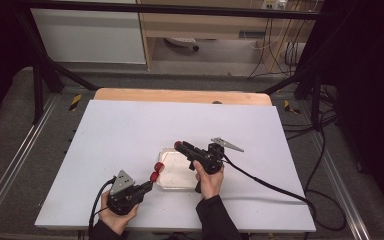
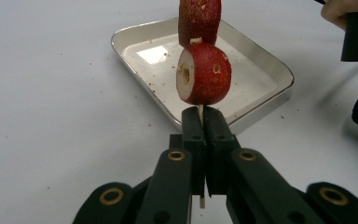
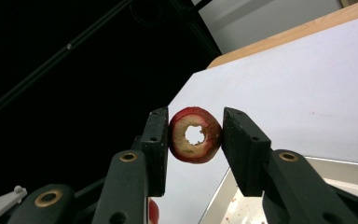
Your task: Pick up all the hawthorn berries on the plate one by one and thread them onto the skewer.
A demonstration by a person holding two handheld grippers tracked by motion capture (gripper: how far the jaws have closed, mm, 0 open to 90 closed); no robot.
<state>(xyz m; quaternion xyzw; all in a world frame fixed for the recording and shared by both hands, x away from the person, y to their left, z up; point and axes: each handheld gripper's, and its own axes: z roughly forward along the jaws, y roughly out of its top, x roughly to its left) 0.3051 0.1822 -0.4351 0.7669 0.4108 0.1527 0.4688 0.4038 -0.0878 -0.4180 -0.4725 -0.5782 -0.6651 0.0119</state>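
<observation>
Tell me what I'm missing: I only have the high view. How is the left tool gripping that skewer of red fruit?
Observer: The left tool is shut on the thin wooden skewer, just below the lower of two red cored fruit pieces.
Operator: And the right tool?
Observer: The right tool is shut on a red fruit ring with a hollowed centre, one pad against each side.
Operator: Is the shallow metal tray clean?
Observer: No. The shallow rectangular metal tray has reddish crumbs scattered on its floor, and no fruit lying in it.
</observation>
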